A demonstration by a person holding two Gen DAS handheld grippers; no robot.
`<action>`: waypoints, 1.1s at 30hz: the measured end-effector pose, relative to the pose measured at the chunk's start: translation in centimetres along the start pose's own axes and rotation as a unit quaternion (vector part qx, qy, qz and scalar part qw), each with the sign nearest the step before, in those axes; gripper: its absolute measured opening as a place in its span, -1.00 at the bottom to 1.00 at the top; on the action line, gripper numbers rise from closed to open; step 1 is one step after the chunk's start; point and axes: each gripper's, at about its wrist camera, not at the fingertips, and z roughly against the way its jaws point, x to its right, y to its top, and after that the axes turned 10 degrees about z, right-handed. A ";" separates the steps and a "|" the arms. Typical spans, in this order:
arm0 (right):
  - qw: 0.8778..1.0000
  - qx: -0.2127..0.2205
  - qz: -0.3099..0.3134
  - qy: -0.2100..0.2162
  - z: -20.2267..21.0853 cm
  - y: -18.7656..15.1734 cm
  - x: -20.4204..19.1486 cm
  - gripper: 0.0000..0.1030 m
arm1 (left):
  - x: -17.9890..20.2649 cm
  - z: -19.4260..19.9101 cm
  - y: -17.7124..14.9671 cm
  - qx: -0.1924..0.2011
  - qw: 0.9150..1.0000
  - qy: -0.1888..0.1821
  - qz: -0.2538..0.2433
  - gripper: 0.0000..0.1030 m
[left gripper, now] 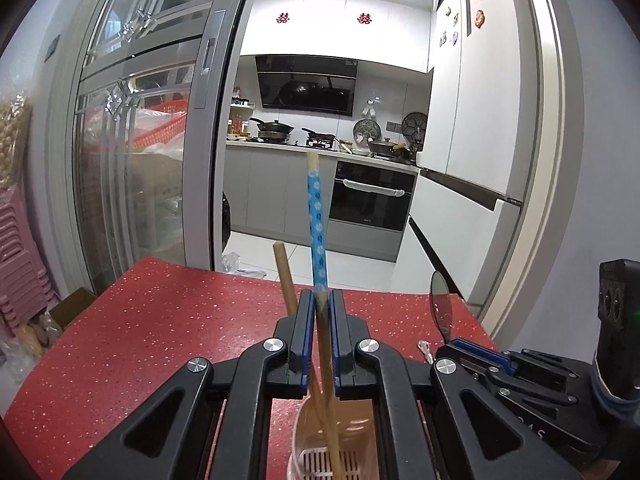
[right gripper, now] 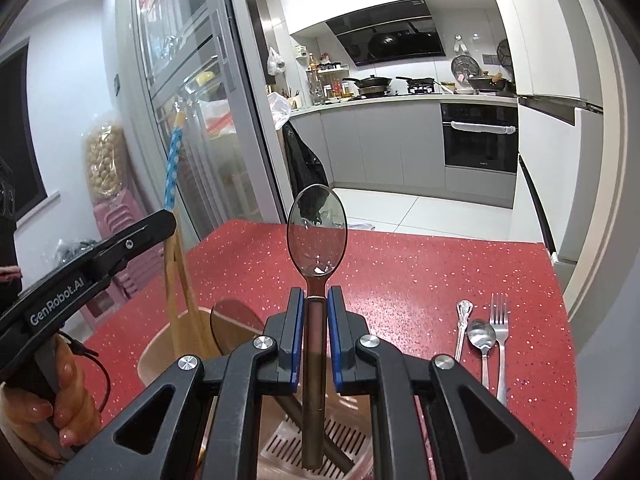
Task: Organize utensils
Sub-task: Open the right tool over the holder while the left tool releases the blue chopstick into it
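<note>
Left claw [left gripper: 320, 316] grips a blue chopstick [left gripper: 317, 224] upright over the holder [left gripper: 308, 420]; right claw [right gripper: 314, 320] grips a spoon [right gripper: 317, 232], handle down into it. I judge about half done: a fork [right gripper: 500, 328] and two more spoons [right gripper: 482, 334] lie on the table [right gripper: 420, 264].

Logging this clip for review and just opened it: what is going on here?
A person with two handheld grippers is sorting utensils into a tan holder on a red table. The left gripper is shut on a chopstick with a blue patterned top, its lower end in the holder. The right gripper is shut on a spoon, handle down over the holder. A fork and two more utensils lie on the table.
</note>
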 end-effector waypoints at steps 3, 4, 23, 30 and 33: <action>1.000 -0.004 0.007 -0.002 0.2 -0.5 -0.2 -0.75 | -0.2 0.2 -0.3 -0.006 1.000 0.006 -0.007 -0.39; 1.000 -0.007 0.008 -0.002 0.3 -0.7 -0.3 -0.75 | -0.3 0.2 -0.5 -0.008 1.000 0.010 -0.009 -0.39; 0.999 -0.014 0.028 0.002 1.8 -1.1 -2.2 -0.74 | -1.8 1.5 -2.0 -0.059 0.997 0.039 0.014 -0.39; 0.999 -0.039 0.021 0.011 1.7 -1.1 -2.3 -0.43 | -3.0 2.0 -2.2 -0.084 0.994 0.059 0.030 -0.39; 0.999 -0.034 0.016 0.009 2.2 -1.0 -2.2 -0.23 | -3.3 2.6 -2.4 -0.087 0.993 0.069 0.027 -0.39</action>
